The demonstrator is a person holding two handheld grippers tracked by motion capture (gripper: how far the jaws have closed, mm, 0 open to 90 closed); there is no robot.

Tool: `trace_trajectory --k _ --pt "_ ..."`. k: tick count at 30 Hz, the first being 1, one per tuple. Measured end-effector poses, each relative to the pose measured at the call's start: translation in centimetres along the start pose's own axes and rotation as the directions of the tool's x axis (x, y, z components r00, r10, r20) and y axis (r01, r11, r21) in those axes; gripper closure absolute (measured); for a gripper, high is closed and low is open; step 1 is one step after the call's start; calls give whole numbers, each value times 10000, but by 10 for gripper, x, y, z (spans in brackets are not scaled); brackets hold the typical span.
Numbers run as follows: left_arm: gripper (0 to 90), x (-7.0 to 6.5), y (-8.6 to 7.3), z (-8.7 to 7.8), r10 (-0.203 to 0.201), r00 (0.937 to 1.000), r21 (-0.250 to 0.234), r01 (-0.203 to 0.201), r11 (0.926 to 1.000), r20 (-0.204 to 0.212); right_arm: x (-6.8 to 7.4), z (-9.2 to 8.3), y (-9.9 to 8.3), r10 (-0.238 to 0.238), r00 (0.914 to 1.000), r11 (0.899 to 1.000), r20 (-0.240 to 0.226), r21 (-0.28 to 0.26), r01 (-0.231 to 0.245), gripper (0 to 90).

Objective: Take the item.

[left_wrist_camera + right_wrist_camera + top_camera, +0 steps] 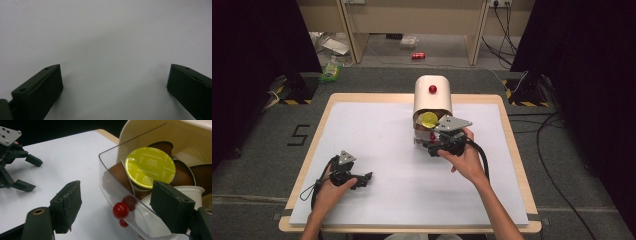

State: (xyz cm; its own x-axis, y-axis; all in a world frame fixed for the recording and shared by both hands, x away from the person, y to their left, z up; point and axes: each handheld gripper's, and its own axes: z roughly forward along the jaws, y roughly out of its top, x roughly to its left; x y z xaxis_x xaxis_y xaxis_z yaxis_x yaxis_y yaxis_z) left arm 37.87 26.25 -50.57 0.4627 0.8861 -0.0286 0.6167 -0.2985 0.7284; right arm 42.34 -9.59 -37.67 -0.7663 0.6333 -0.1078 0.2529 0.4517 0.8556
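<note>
White sheet (377, 150) over a wood-edged table (314, 150), grey carpet around it, dark curtains on both sides.

Left: your left gripper (362, 179) rests low on the sheet, well apart from the work. Left gripper view has both black, blocky jaws spread wide over bare matte paper, with nothing between them.

Centre-right: the capsule box (432, 95) is a cream, rounded plastic shell with a red ball knob on top. Its clear drawer (106, 173) is pulled out toward you; the wall is thin, glossy and curved, with a small red knob (120, 210) on the front. Inside is a loose heap of capsules: brown and white cups, and one with a yellow-green foil lid (149, 167) marked Cappuccino, tilted to face you.

Right: your right gripper (116, 205) straddles the drawer front, one jaw outside on the sheet side, the other over the capsules. Jaws about half open, the pads pressing on nothing.

Risks, as judged:
- The glossy wall may slip from the worn foam pad if you close on it off-centre.
- A push could shove the light box back along the smooth paper, as your left gripper is not bracing it.
- The inner jaw may dent the foil or jostle the tilted capsule.
- A knob this small and round would roll out of a skewed pinch.
</note>
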Motion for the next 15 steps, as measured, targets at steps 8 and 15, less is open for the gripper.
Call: trace_trajectory --k 8,15 --pt "0 0 0 0 3 10000 -5 -3 10000 -1 7 -8 -7 -122 9998 9999 -136 -55 121 277" --pt "0 0 0 0 2 10000 -3 -2 10000 -1 14 -15 -13 -182 9993 9998 -341 -48 181 294"
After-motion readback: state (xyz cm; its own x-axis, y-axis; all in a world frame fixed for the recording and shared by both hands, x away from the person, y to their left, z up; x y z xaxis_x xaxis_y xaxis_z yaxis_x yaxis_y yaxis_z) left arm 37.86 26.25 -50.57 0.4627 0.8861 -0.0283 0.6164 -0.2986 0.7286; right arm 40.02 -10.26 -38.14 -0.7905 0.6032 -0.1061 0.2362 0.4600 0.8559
